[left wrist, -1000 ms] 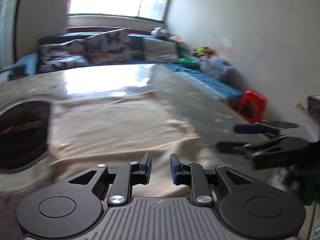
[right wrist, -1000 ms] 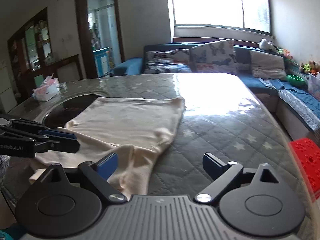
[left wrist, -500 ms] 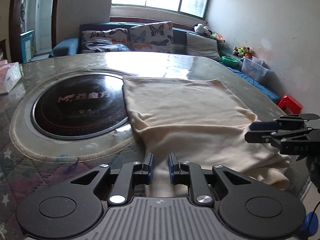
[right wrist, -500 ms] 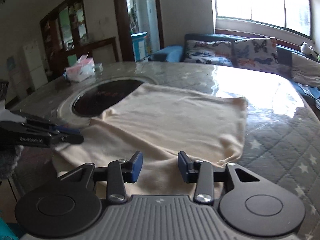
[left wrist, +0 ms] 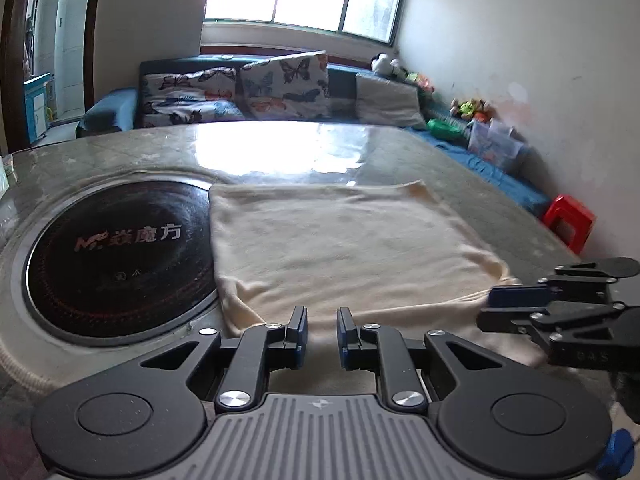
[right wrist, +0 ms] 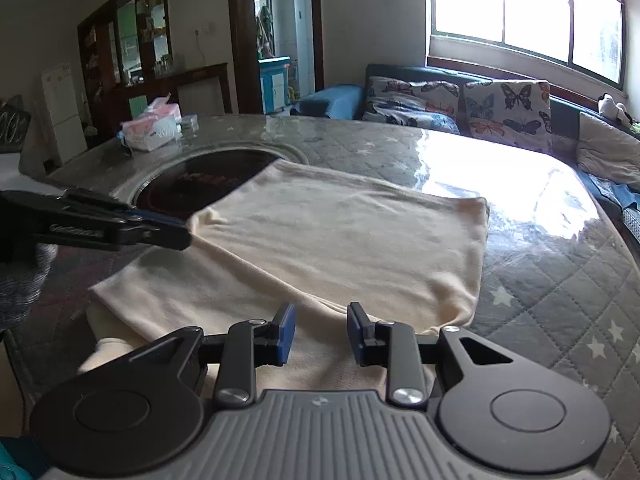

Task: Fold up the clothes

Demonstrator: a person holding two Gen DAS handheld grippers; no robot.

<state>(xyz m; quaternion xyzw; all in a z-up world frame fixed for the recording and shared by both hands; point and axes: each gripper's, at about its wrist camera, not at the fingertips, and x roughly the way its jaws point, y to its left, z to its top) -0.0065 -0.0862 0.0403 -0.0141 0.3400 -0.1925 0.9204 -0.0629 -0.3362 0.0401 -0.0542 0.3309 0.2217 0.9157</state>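
A cream garment (left wrist: 340,248) lies flat on the quilted table, its left edge over the dark round cooktop; it also shows in the right wrist view (right wrist: 340,240). My left gripper (left wrist: 322,334) hovers over the garment's near left edge, jaws slightly apart, nothing between them. My right gripper (right wrist: 320,334) hovers over the near right part, jaws a little wider apart, empty. Each gripper shows in the other's view: the right gripper (left wrist: 516,306) at the garment's right corner, the left gripper (right wrist: 160,236) at its left corner.
A round black cooktop (left wrist: 116,256) is set in the table left of the garment. A pink tissue pack (right wrist: 154,128) sits at the far left of the table. A sofa with butterfly cushions (left wrist: 256,88) lies beyond. A red stool (left wrist: 570,220) stands on the right.
Both grippers swung in over the garment's near edge and lowered. The right gripper's jaws narrowed from wide open. The garment has stayed flat.
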